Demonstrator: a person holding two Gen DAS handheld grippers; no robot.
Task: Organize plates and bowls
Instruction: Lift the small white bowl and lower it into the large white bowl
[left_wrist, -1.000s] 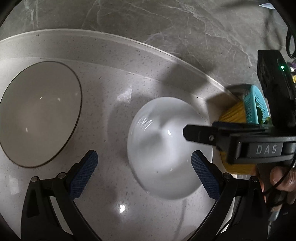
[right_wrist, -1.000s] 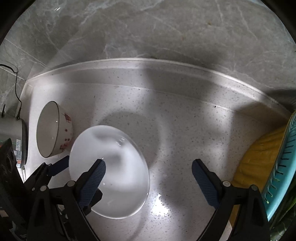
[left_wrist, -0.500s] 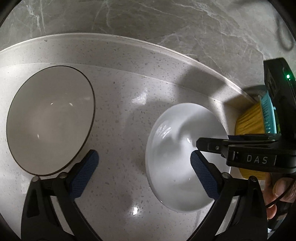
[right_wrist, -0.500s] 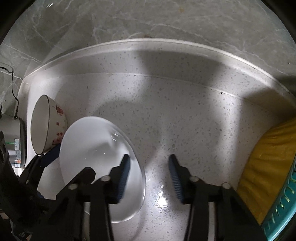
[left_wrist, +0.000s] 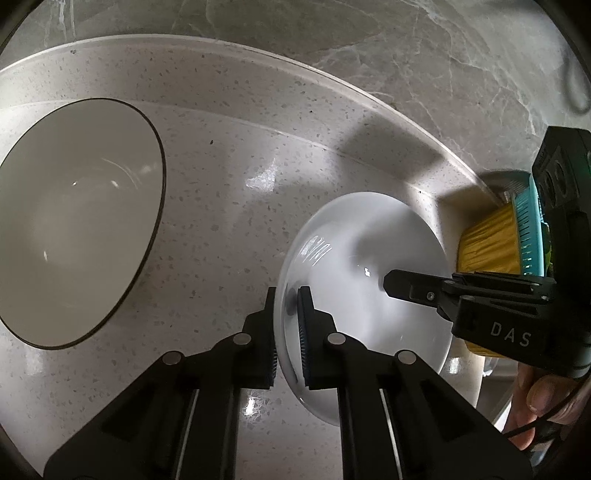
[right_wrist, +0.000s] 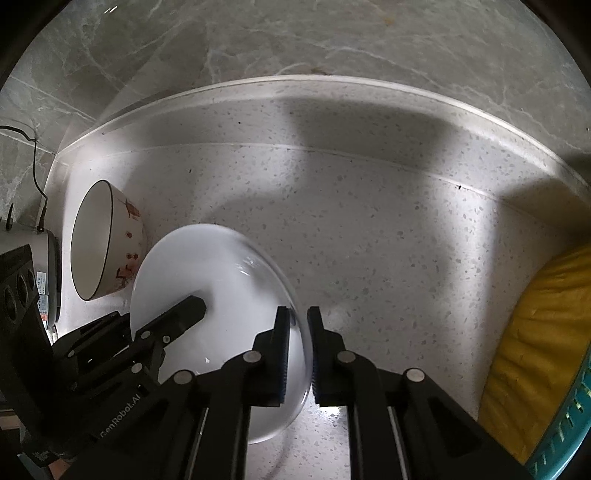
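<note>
At the bottom of the left wrist view, the left gripper (left_wrist: 286, 325) was clamped on the near rim of a glossy white bowl (left_wrist: 369, 266), one ribbed blue pad inside and one outside. In the right wrist view the right gripper (right_wrist: 298, 347) pinched the same bowl's (right_wrist: 229, 295) thin opposite rim. The bowl sat low centre on a pale speckled stone counter (right_wrist: 369, 221). Left of it stood a dark-rimmed, red-patterned bowl (right_wrist: 107, 247). A pleated yellow liner (right_wrist: 535, 332) filled the right edge, with grey veined marble wall (right_wrist: 295, 37) beyond.
</note>
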